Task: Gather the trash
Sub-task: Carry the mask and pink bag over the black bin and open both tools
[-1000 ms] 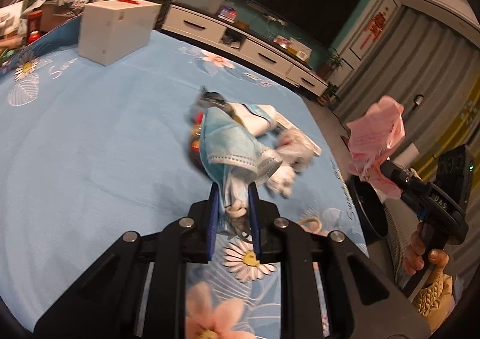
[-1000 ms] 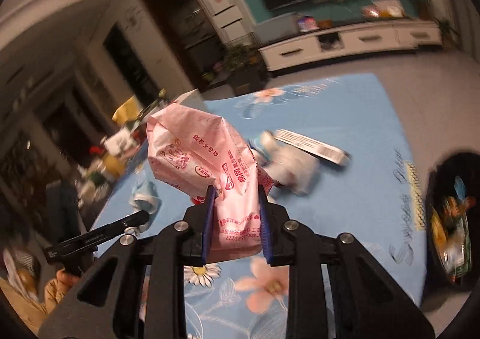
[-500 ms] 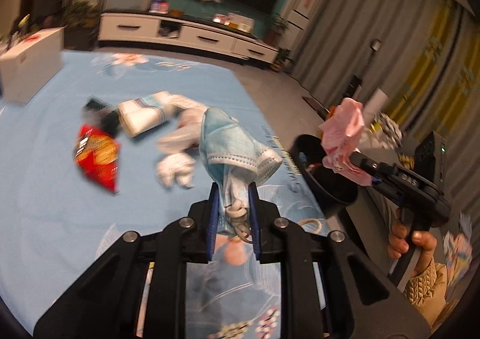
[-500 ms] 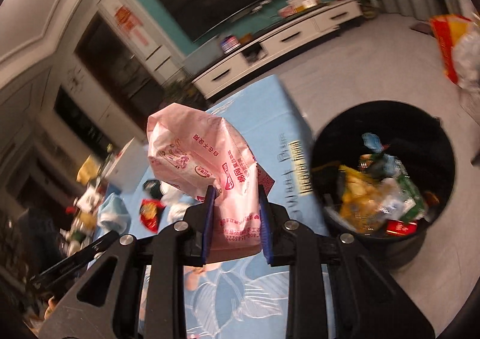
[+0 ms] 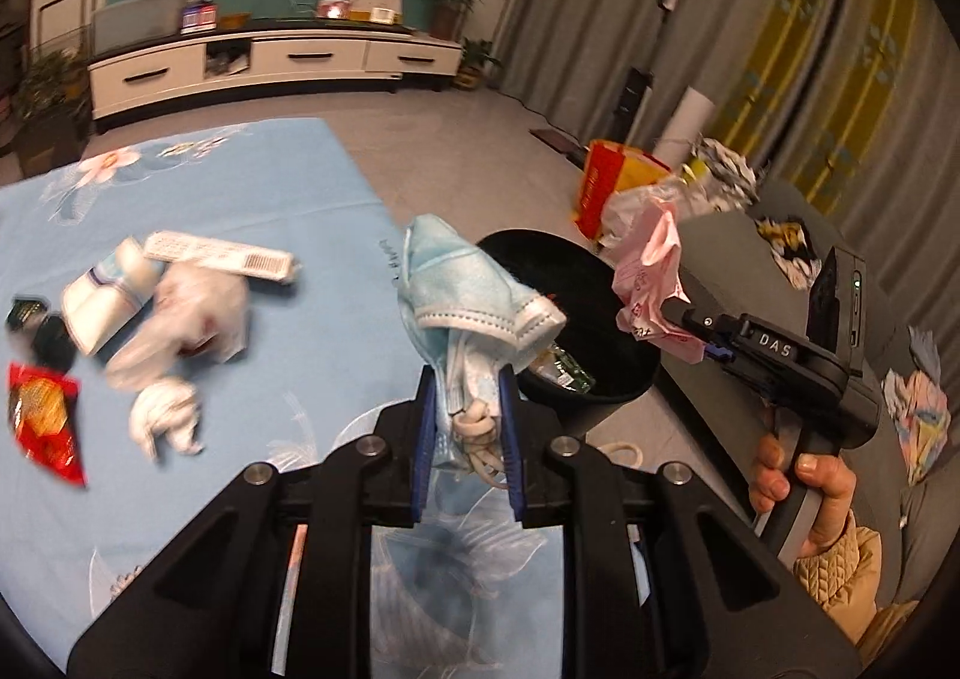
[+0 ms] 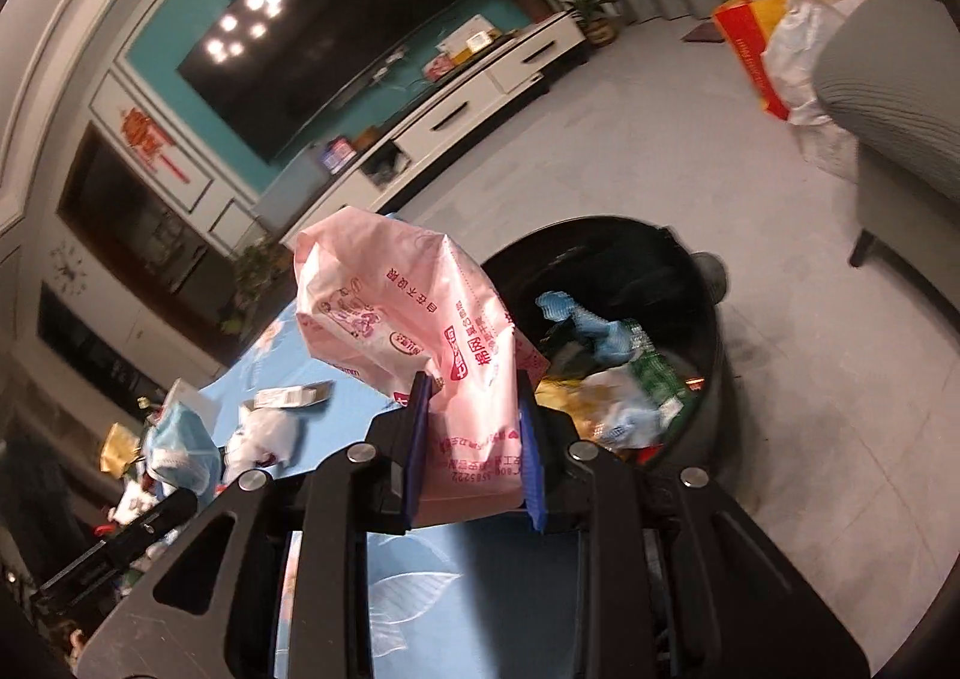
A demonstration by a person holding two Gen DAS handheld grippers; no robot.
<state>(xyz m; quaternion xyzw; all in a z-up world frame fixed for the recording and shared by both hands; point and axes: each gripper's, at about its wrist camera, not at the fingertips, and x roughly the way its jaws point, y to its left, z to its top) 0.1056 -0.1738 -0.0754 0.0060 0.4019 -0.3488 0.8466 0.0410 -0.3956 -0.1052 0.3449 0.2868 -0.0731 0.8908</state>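
Note:
My left gripper (image 5: 467, 388) is shut on a crumpled blue face mask (image 5: 462, 289) and holds it above the table's right edge, next to the black trash bin (image 5: 624, 379). My right gripper (image 6: 471, 397) is shut on a pink plastic wrapper (image 6: 414, 319) and holds it over the near rim of the bin (image 6: 708, 373), which has several pieces of trash inside. The right gripper (image 5: 672, 313) with the wrapper (image 5: 651, 259) also shows in the left wrist view, over the bin. The mask (image 6: 180, 448) shows at the left of the right wrist view.
On the blue flowered tablecloth (image 5: 240, 199) lie a red snack packet (image 5: 45, 421), white tissues (image 5: 174, 415), a crumpled white glove (image 5: 192, 319), a flat white box (image 5: 222, 256) and dark small items (image 5: 42, 331). A grey sofa (image 6: 888, 96) and bags (image 6: 780, 48) stand beyond the bin.
Both grippers have swung right from the table toward the bin. The pink wrapper now hangs over the bin's rim and the mask is beside it.

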